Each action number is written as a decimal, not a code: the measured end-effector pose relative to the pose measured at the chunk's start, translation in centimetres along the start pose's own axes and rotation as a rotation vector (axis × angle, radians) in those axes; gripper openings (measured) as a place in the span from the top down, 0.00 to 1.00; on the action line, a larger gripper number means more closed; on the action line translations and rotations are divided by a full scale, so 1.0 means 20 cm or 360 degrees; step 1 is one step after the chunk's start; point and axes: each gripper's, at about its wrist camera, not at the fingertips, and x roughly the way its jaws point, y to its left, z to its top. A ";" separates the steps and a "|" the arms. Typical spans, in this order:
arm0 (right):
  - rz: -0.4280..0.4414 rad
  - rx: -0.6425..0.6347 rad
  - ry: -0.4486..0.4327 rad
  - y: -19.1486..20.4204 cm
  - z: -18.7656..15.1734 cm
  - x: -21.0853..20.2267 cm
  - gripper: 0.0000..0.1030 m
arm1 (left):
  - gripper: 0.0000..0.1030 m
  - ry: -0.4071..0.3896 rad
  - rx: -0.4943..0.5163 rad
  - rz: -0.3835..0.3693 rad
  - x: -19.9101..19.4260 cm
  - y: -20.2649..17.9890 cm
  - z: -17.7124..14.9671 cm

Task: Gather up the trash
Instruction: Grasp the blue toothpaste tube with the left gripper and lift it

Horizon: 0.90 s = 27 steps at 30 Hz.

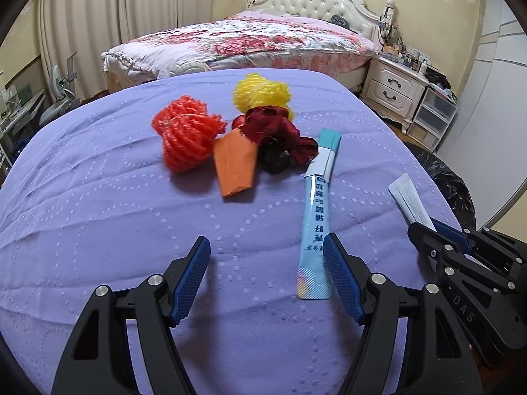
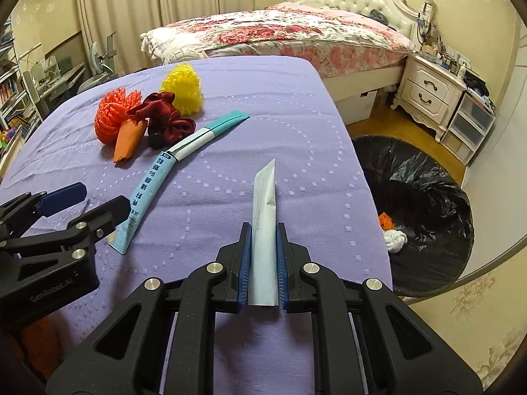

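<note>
Lying clamped lengthwise between the closed fingers of the right gripper, the white sachet, with its long axis running straight along the fingers and its pointed far end jutting forward over the lilac bedspread, close to that cover's right edge. Sitting off that right edge and lower down, on the floor, the black-lined trash bin, already holding an orange scrap and a white wad; so, judging from this, calling for a swing of the pinched sachet rightward past the cover's edge and a release over the bin's mouth, that bin lying nearer the right gripper than the left. Lying next over toward the left, the long blue stick packet, its long axis running from the near edge up toward the pile and bending slightly at the teal end. Hovering by its near end, the left gripper, fingers spread wide and gripping nothing, the right-hand finger overlapping the packet's edge in the left wrist view, contact impossible to tell. Crowding toward the far side of the cover, touching one another: orange mesh ball, folded orange paper, dark red ribbon bundle with something black under it, yellow mesh ball. Standing beyond the cover's far edge, a floral bed and a white nightstand.
</note>
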 end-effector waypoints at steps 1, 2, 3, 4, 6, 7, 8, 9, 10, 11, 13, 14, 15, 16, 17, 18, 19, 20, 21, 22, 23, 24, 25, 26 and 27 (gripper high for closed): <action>0.0003 0.0004 -0.0002 -0.01 0.00 0.00 0.86 | 0.33 0.0003 0.0002 0.0000 0.01 -0.01 0.01; 0.0009 0.0010 -0.0005 -0.02 0.00 0.00 0.86 | 0.33 0.0005 0.0006 0.0002 0.02 -0.02 0.01; 0.0012 0.0013 -0.0007 -0.02 -0.01 0.00 0.86 | 0.33 0.0007 0.0010 0.0004 0.02 -0.03 0.01; 0.0016 0.0015 -0.0009 -0.03 -0.01 0.00 0.86 | 0.33 0.0009 0.0015 0.0003 0.03 -0.04 0.02; 0.0024 0.0018 -0.0014 -0.03 -0.01 0.00 0.86 | 0.33 0.0014 0.0030 0.0007 0.04 -0.06 0.02; 0.0027 0.0019 -0.0016 -0.04 -0.01 0.00 0.86 | 0.33 0.0018 0.0035 0.0013 0.05 -0.06 0.03; 0.0028 0.0017 -0.0019 -0.04 -0.01 0.00 0.86 | 0.33 0.0028 0.0036 0.0014 0.06 -0.06 0.03; 0.0029 0.0017 -0.0022 -0.04 -0.01 0.00 0.86 | 0.39 0.0033 0.0033 0.0016 0.06 -0.07 0.02; 0.0029 0.0017 -0.0024 -0.04 -0.02 0.00 0.86 | 0.41 0.0039 0.0030 0.0022 0.07 -0.07 0.02; 0.0029 0.0015 -0.0028 -0.04 -0.02 -0.01 0.86 | 0.45 0.0031 0.0033 0.0031 0.06 -0.07 0.02; 0.0029 0.0013 -0.0033 -0.04 -0.02 -0.01 0.86 | 0.55 0.0022 0.0044 0.0031 0.06 -0.07 0.02; 0.0029 0.0012 -0.0034 -0.04 -0.02 -0.01 0.86 | 0.62 0.0017 0.0053 0.0033 0.06 -0.07 0.01; 0.0032 0.0014 -0.0036 -0.04 -0.02 -0.01 0.86 | 0.71 0.0011 0.0060 0.0033 0.06 -0.08 0.01; 0.0035 0.0018 -0.0038 -0.04 -0.02 -0.01 0.86 | 0.75 0.0005 0.0066 0.0032 0.05 -0.08 0.01; 0.0038 0.0022 -0.0039 -0.04 -0.02 -0.01 0.86 | 0.78 0.0004 0.0071 0.0028 0.05 -0.08 0.00; 0.0040 0.0028 -0.0041 -0.04 -0.02 -0.01 0.86 | 0.78 0.0001 0.0075 0.0023 0.05 -0.08 0.00; 0.0040 0.0031 -0.0042 -0.04 -0.03 -0.01 0.86 | 0.78 -0.0003 0.0080 0.0018 0.05 -0.08 0.00; 0.0039 0.0035 -0.0044 -0.05 -0.03 -0.01 0.86 | 0.78 -0.0008 0.0081 0.0016 0.04 -0.09 -0.01; 0.0040 0.0038 -0.0046 -0.05 -0.03 -0.01 0.86 | 0.79 -0.0013 0.0077 0.0013 0.04 -0.08 -0.01; 0.0042 0.0043 -0.0048 -0.05 -0.02 -0.01 0.86 | 0.79 -0.0021 0.0072 0.0007 0.03 -0.08 -0.01; 0.0043 0.0047 -0.0048 -0.05 -0.03 -0.01 0.86 | 0.79 -0.0031 0.0066 0.0001 0.02 -0.08 -0.01; 0.0044 0.0050 -0.0049 -0.06 -0.03 -0.02 0.86 | 0.79 -0.0040 0.0060 -0.0003 0.01 -0.08 -0.01; 0.0044 0.0055 -0.0051 -0.06 -0.03 -0.02 0.86 | 0.79 -0.0047 0.0051 -0.0011 0.00 -0.08 -0.01; 0.0042 0.0058 -0.0054 -0.06 -0.03 -0.02 0.86 | 0.79 -0.0052 0.0044 -0.0021 -0.01 -0.08 -0.01; 0.0041 0.0062 -0.0059 -0.07 -0.02 -0.03 0.86 | 0.79 -0.0060 0.0040 -0.0027 -0.02 -0.09 -0.01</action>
